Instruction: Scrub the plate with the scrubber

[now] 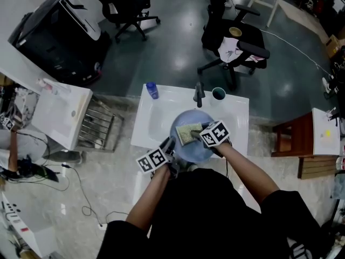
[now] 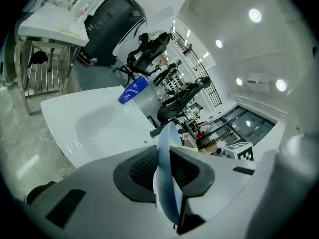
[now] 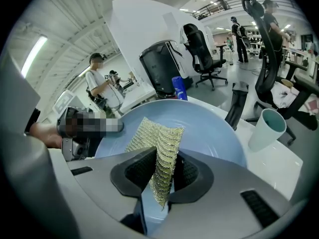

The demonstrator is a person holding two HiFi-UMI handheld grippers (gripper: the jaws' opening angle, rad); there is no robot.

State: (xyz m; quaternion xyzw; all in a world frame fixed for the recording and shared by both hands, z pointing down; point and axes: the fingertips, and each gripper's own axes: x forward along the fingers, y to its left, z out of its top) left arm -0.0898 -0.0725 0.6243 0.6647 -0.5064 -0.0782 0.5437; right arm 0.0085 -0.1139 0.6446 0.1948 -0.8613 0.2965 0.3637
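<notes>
A light blue plate [image 1: 194, 139] is held over the white sink [image 1: 153, 124]. My left gripper [image 1: 171, 151] is shut on the plate's near-left rim; in the left gripper view the plate's edge [image 2: 167, 173] stands pinched between the dark pads. My right gripper [image 1: 204, 131] is shut on a yellow-green mesh scrubber [image 1: 188, 133]. In the right gripper view the scrubber [image 3: 158, 148] rises from between the pads and lies against the plate's face [image 3: 214, 133].
A black tap [image 1: 199, 94] stands at the sink's back, with a teal cup [image 1: 218, 94] to its right and a blue bottle [image 1: 152, 90] to its left. A metal rack [image 1: 97, 124] stands left of the sink. Office chairs [image 1: 232, 42] stand beyond.
</notes>
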